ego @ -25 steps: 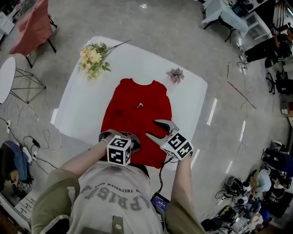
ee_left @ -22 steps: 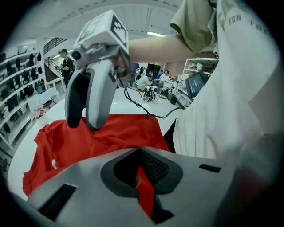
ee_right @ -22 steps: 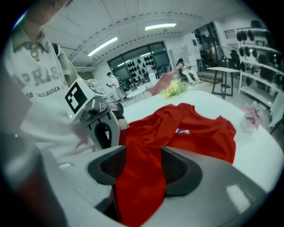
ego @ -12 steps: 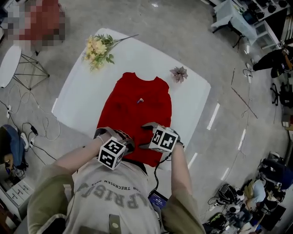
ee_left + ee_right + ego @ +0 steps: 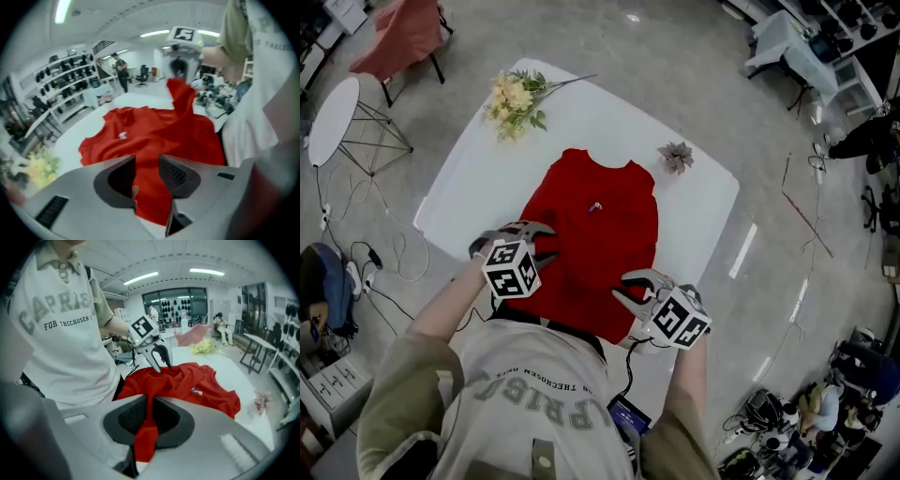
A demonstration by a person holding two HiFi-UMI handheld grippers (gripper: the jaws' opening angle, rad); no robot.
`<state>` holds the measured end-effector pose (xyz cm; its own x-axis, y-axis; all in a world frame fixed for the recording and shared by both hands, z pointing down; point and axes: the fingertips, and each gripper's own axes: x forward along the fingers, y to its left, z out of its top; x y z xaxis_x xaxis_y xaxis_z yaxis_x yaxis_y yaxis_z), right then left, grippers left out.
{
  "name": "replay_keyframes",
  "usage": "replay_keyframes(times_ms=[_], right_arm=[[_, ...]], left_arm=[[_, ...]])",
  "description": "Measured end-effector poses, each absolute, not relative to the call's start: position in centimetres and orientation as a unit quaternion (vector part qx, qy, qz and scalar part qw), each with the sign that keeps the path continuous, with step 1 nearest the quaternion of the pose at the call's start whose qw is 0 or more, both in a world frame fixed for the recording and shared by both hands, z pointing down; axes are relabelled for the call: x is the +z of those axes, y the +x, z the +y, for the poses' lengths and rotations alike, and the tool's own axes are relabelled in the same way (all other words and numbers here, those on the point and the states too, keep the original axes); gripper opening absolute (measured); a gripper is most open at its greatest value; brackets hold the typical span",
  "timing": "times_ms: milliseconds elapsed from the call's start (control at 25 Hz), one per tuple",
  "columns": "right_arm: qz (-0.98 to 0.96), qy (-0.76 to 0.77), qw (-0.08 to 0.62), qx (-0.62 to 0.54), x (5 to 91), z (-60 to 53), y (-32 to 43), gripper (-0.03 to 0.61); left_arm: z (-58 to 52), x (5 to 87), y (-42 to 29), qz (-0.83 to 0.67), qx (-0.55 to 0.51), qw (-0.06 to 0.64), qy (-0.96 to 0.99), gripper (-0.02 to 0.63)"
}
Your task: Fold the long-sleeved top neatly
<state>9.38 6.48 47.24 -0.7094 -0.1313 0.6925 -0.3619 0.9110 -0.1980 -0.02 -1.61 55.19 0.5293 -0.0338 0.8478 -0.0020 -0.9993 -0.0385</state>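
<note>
The red long-sleeved top [image 5: 602, 225] lies on the white table [image 5: 483, 164], neck away from me, with a small white label [image 5: 595, 207] on it. My left gripper [image 5: 546, 244] hovers at the top's left side. In the left gripper view its jaws [image 5: 146, 161] have just been opening and stand apart, red cloth under the gap but not pinched. My right gripper [image 5: 621, 284] is at the hem's right part. Its jaws [image 5: 150, 401] have just closed on a fold of the red cloth [image 5: 146, 437], which rises in a peak [image 5: 180, 93].
A bunch of pale flowers [image 5: 516, 98] lies at the table's far left corner, a small dried flower [image 5: 677, 157] at the far right. A round white side table [image 5: 333, 117] and cables [image 5: 384, 267] are on the floor at left. My torso is against the near edge.
The left gripper moved from the hem up to the top's left side and its jaws parted. The right gripper swung to the hem's right part and shut on cloth.
</note>
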Motion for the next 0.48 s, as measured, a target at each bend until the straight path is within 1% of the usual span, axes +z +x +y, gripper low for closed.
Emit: replay_keyframes(times_ms=[80,160,200,280,320,360,400,440,480], right_arm=[[-0.906,0.169,0.365,0.132,45.9,6.5,10.5,0.035],[-0.903,0.201,0.362,0.116,44.8,6.3,11.3,0.035],[-0.903,0.219,0.352,0.113,44.3,6.0,11.6,0.035],[-0.904,0.258,0.32,0.114,43.1,5.1,12.0,0.035],[-0.905,0.277,0.301,0.118,42.5,4.6,12.2,0.035],[-0.904,0.296,0.282,0.124,42.1,4.2,12.3,0.035],[-0.901,0.315,0.267,0.133,41.9,4.0,12.5,0.035],[-0.896,0.335,0.255,0.144,41.8,3.9,12.7,0.035],[-0.888,0.356,0.246,0.156,42.1,3.9,13.0,0.035]], left_arm=[[-6.5,56.5,-1.2,0.092,-0.518,0.062,-0.848,0.163],[-9.5,57.7,-1.9,0.137,-0.547,0.112,-0.818,0.172],[-10.3,58.3,-2.1,0.144,-0.558,0.129,-0.807,0.172],[-10.8,59.6,-2.2,0.136,-0.577,0.138,-0.793,0.169],[-10.9,60.1,-2.3,0.131,-0.583,0.139,-0.79,0.154],[-11.0,60.4,-2.5,0.129,-0.586,0.145,-0.787,0.112],[-11.2,60.5,-2.9,0.13,-0.586,0.153,-0.785,0.051],[-11.4,60.4,-3.3,0.132,-0.583,0.16,-0.786,0.032],[-11.6,60.2,-4.0,0.134,-0.578,0.163,-0.789,0.028]])
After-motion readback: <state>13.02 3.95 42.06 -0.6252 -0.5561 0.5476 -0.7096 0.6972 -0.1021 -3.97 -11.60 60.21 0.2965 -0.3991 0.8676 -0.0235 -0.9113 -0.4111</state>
